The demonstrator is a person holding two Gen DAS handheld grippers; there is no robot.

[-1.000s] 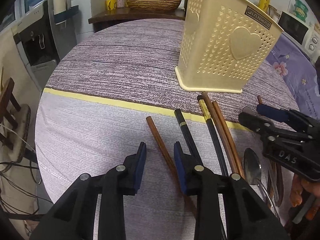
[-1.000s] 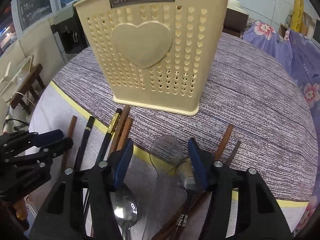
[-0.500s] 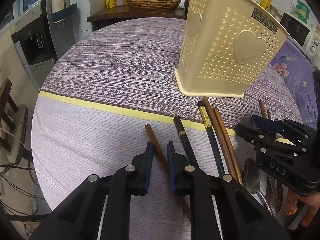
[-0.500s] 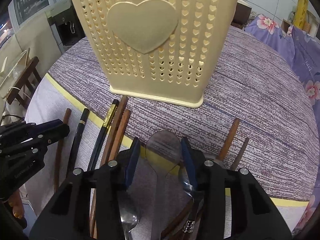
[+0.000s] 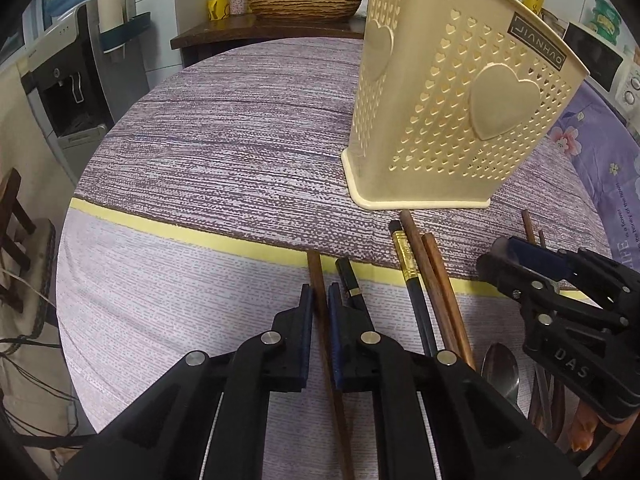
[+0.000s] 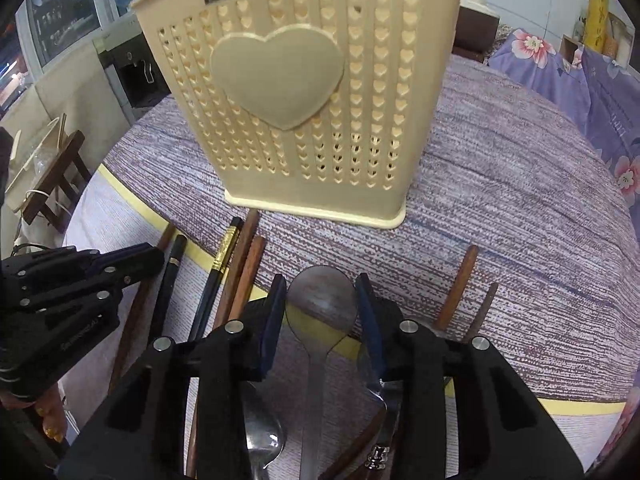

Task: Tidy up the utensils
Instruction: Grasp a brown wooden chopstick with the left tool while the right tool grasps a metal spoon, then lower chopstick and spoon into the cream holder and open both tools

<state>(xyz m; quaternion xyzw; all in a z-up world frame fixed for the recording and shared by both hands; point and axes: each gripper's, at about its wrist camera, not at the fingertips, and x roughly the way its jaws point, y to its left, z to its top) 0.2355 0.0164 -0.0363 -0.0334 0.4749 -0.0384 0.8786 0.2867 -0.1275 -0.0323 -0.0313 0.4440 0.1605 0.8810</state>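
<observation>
A cream heart-pierced utensil holder point(image 5: 460, 120) point(image 6: 304, 100) stands upright on the round table. My left gripper point(image 5: 318, 292) is shut on a brown chopstick point(image 5: 314, 268) that lies on the cloth, gripped just behind its far end. In the right wrist view the left gripper point(image 6: 158, 258) shows at the left. My right gripper point(image 6: 321, 284) point(image 5: 494, 266) is closing, and its pads meet both rims of a large grey spoon's bowl point(image 6: 320, 300). That spoon lies flat, its handle running back under the gripper.
Black chopsticks point(image 5: 350, 280) point(image 5: 406, 256) and two brown ones point(image 5: 424, 264) lie between the grippers. Two more brown sticks point(image 6: 460, 284) lie right of the spoon. A steel spoon point(image 6: 262, 436) lies below. A water dispenser point(image 5: 72, 92) and side table point(image 5: 248, 32) stand beyond the table.
The left jaws have closed onto the brown chopstick. The right jaws have narrowed from wide apart to the rims of the grey spoon's bowl. Neither hand has shifted much.
</observation>
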